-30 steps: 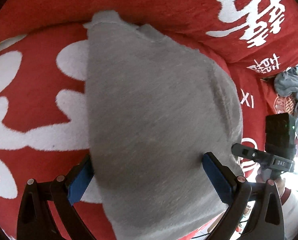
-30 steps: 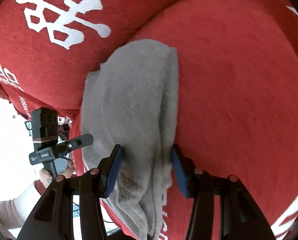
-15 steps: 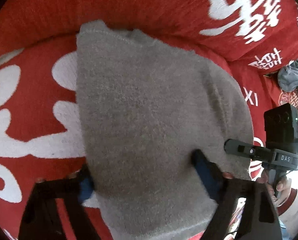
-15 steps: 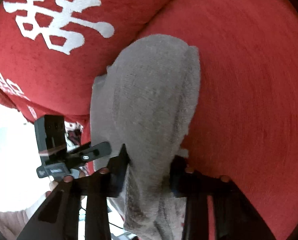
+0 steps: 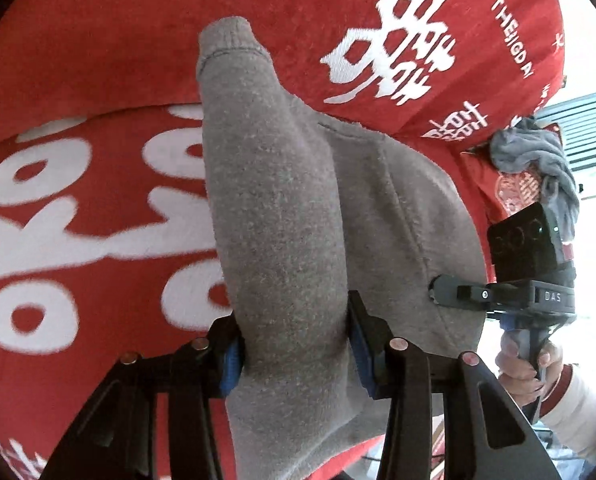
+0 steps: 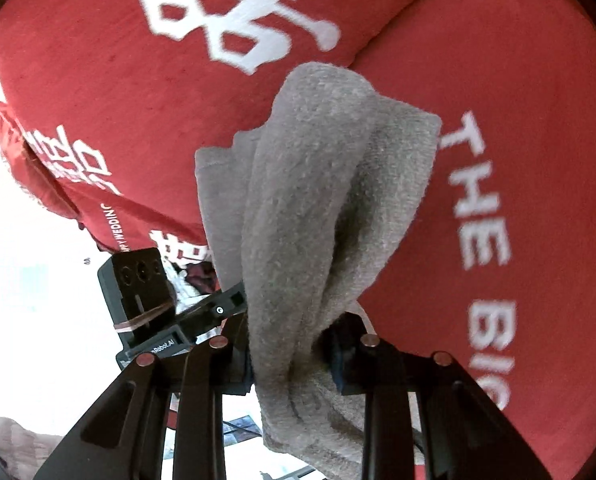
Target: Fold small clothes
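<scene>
The grey garment (image 5: 282,240) lay flat a second ago; now both my jaws have clenched on its near edge, bunching it into ridges and lifting it off the red cover (image 5: 78,208). I judge a fold begins.

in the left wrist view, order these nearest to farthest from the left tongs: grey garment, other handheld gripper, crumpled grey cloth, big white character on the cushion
1. grey garment: clamped between the left tongs.
2. other handheld gripper: off to the right, by the garment's edge.
3. crumpled grey cloth: farther right, above that gripper.
4. big white character: upper right on the red cushion; too close to the cloth to rank surely.
</scene>
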### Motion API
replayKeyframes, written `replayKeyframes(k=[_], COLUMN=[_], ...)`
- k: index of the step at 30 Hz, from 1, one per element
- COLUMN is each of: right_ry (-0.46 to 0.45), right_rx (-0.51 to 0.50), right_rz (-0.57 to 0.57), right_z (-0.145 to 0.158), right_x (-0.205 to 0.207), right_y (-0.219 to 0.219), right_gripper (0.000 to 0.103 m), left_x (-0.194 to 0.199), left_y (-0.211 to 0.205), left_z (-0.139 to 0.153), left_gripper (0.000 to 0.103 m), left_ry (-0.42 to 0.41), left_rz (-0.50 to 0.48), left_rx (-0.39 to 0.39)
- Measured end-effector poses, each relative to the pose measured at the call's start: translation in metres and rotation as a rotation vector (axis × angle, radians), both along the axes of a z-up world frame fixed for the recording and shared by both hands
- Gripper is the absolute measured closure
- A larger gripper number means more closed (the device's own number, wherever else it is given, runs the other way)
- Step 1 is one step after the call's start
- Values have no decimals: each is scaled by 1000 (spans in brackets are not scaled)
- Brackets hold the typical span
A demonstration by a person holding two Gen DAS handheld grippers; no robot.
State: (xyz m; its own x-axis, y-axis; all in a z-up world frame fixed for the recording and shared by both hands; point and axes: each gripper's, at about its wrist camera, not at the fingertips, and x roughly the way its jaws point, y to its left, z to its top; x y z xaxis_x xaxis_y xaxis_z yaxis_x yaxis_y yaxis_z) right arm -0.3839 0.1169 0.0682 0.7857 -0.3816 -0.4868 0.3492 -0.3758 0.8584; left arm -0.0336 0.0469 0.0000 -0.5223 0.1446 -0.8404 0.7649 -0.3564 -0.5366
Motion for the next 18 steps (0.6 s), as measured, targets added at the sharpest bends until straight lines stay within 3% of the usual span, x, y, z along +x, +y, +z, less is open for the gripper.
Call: replayKeyframes(k=[8,14,18], right_ry=[-11,-19,60], right_rx=[-6,16,59], right_rz=[46,90,127], right_z=[19,0,-17], right_x=[74,121,140], right_y=[19,16,7], right_gripper=[72,72,72], left_x=[83,140,160], left_y=[30,39,40], left_z=[27,8,-12], left_gripper=[56,56,56], left_ry=[-32,-91,-157], left_rz=[33,80,127], left_rx=[3,4,-6])
